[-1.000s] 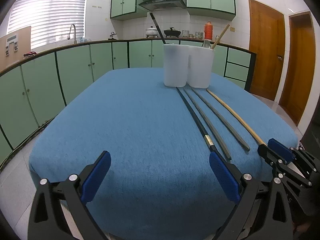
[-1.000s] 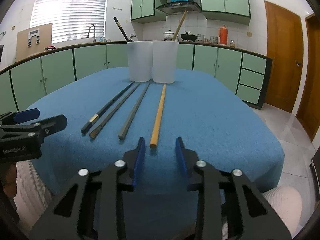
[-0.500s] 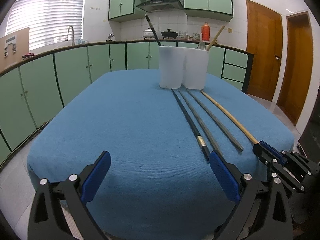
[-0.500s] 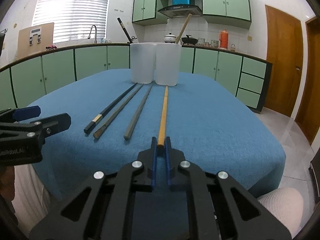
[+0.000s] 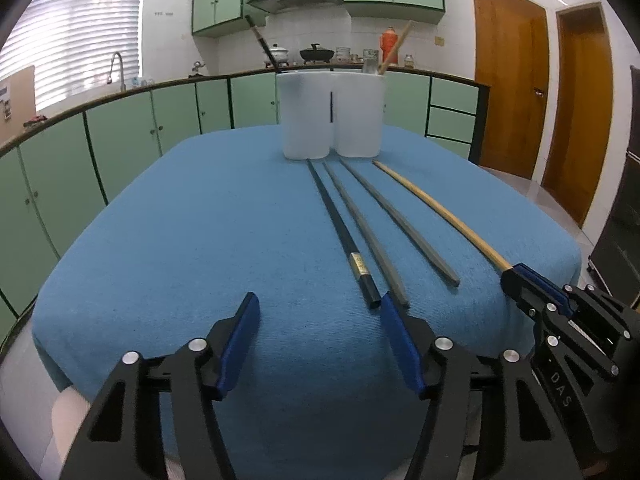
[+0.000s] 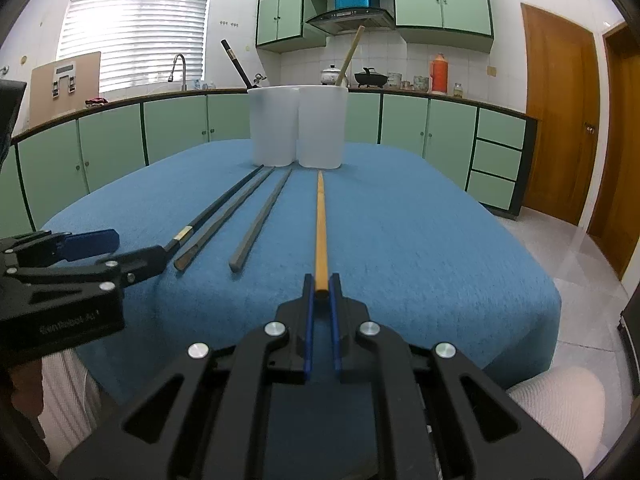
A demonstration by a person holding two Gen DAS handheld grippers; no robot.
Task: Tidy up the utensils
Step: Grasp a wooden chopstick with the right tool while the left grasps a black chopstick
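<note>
right gripper (image 6: 321,292): fingers clamped on near end of wooden chopstick (image 6: 320,224) | left gripper (image 5: 318,334): fingers closing, nothing gripped, just beside black chopstick (image 5: 340,228) end | wooden chopstick laid on blue surface (image 6: 420,240), long axis running up-frame toward white holder (image 6: 298,128)

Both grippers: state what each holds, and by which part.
The right gripper is shut on the near end of the wooden chopstick. The left gripper holds nothing; its jaws are closing with nothing between them.
</note>
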